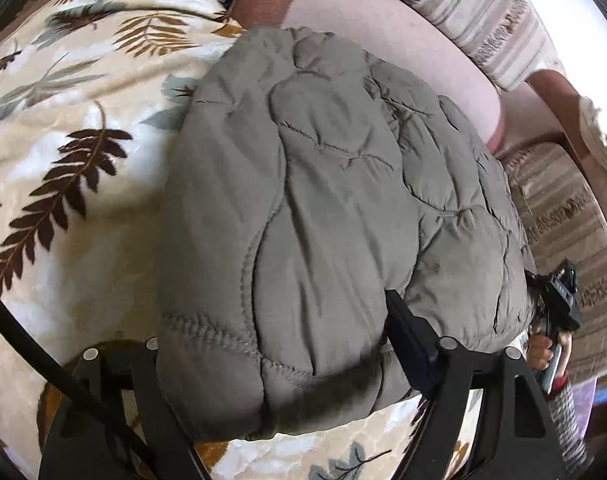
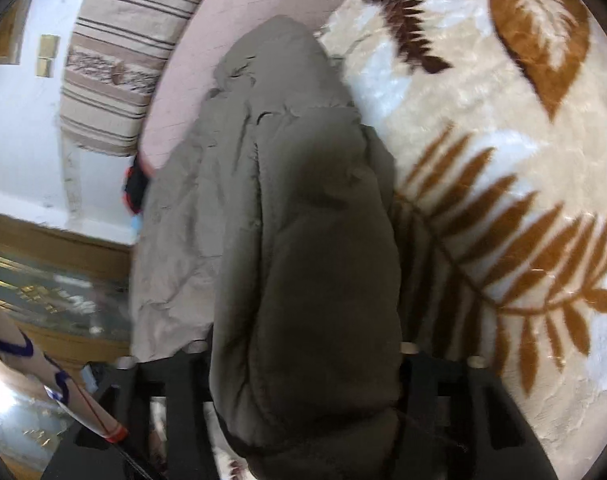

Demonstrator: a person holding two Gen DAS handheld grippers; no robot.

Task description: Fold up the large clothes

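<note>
Jacket (image 1: pixel 327 200), the quilted grey-green one, lies bunched in a thick fold on the leaf-print blanket (image 1: pixel 63 128), its far end reaching the pink cushion (image 1: pixel 403 40) behind.

Your left gripper (image 1: pixel 279 356) straddles the near hem. One of its fingers (image 1: pixel 403 332) shows dark against the padding, the other is buried under the bulge, so I cannot tell whether you are pinching fabric or just resting around it. If only the top layer is caught, a lift will peel the fold open.

Your right gripper (image 2: pixel 303 384) has a fat roll of the same jacket filling the gap between its fingers; they stand wide, and whether they press or merely flank it I cannot tell. That padding is slippery and springy, and a loose hold would let it slide out.

Watch the right-hand edge, too: the jacket hangs near the side of the bed, above the floor (image 2: pixel 51 292), and an uneven pull could drag it over.
</note>
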